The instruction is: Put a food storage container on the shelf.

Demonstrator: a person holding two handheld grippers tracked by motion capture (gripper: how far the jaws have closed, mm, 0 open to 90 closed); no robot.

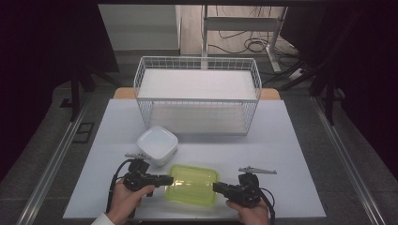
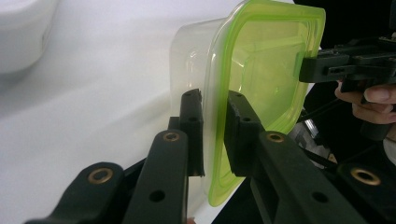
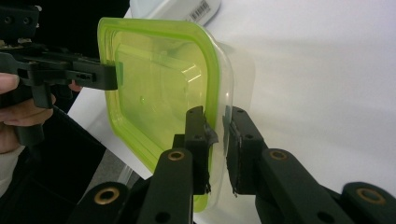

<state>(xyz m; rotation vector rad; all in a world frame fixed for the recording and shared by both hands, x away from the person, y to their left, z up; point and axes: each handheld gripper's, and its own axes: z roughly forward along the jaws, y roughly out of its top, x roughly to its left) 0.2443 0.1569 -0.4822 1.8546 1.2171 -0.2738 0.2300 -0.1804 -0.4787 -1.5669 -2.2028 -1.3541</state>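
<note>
A clear container with a green lid point(image 1: 192, 183) sits near the table's front edge. My left gripper point(image 1: 169, 179) is shut on its left rim, and my right gripper point(image 1: 216, 187) is shut on its right rim. In the left gripper view, the two black jaws of the left gripper point(image 2: 215, 126) pinch the lid's edge point(image 2: 266, 60), one above and one below. In the right gripper view, the right gripper point(image 3: 217, 140) clamps the opposite edge of the green lid point(image 3: 154, 84) the same way. A hand holds each gripper from the front.
A white square lidded container point(image 1: 157, 144) stands just behind and left of the green one, close to my left gripper. A white wire basket point(image 1: 197, 93) spans the back of the white table point(image 1: 281, 140). Bare tabletop lies to the right.
</note>
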